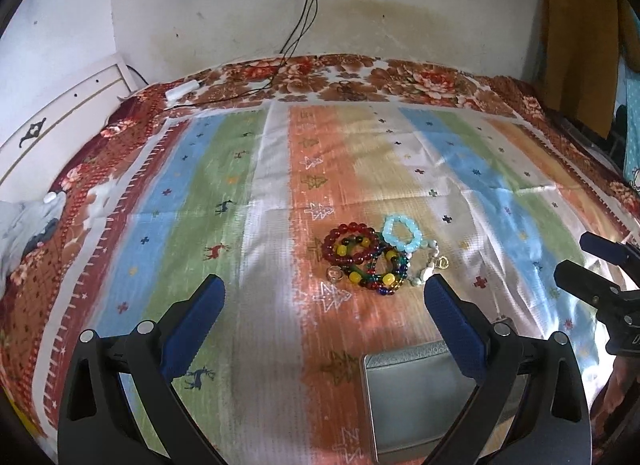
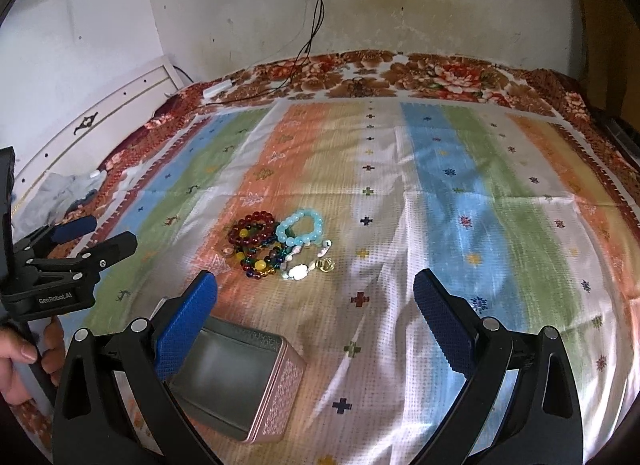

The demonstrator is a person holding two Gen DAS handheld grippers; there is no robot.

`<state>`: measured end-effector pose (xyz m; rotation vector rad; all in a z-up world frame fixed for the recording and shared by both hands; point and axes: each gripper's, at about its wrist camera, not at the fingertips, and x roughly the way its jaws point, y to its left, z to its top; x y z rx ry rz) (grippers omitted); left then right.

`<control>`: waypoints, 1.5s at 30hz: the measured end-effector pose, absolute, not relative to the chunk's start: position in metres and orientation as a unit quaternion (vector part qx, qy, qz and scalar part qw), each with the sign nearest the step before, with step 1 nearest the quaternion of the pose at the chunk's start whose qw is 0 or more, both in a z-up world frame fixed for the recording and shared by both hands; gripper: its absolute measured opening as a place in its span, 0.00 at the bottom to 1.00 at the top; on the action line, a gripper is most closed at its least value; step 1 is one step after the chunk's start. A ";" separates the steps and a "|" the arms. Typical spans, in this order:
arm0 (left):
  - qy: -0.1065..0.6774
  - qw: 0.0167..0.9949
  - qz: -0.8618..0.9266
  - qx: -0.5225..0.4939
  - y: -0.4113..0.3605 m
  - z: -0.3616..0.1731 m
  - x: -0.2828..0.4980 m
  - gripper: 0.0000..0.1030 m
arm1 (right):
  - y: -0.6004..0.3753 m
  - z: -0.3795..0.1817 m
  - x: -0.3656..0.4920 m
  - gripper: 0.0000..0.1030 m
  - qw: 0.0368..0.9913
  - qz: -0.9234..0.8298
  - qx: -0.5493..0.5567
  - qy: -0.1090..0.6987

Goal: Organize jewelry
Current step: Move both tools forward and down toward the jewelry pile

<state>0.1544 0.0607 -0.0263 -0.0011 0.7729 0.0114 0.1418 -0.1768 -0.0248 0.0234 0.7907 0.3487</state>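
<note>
Striped bedspread (image 1: 248, 225), bracelet pile (image 1: 376, 261) just beyond both wide-open, empty claws, left (image 1: 324, 297), right (image 2: 316, 293).

One tin box (image 2: 236, 381), several bead bracelets (image 2: 276, 243) (tangled, count unclear)

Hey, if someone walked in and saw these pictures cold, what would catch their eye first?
Probably the heap of bead bracelets in the middle of the striped cloth, with the dark red and pale blue ones standing out. Next, the open metal tin, empty, nearer the camera than the heap. Both tools, left and right, hang open above the cloth.
</note>
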 end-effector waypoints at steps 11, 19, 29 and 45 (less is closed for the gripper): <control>0.395 0.919 0.012 -0.001 0.066 -0.034 0.181 0.95 | -0.165 -0.030 0.168 0.97 0.901 0.174 0.006 0.396; 0.404 0.915 0.014 -0.005 0.070 -0.040 0.198 0.95 | -0.162 -0.038 0.188 0.97 0.892 0.172 0.020 0.417; 0.439 0.898 0.021 -0.026 0.078 -0.054 0.225 0.95 | -0.156 -0.052 0.214 0.97 0.878 0.166 0.038 0.448; 0.478 0.877 0.016 -0.050 0.094 -0.081 0.264 0.84 | -0.142 -0.077 0.259 0.97 0.862 0.147 0.040 0.483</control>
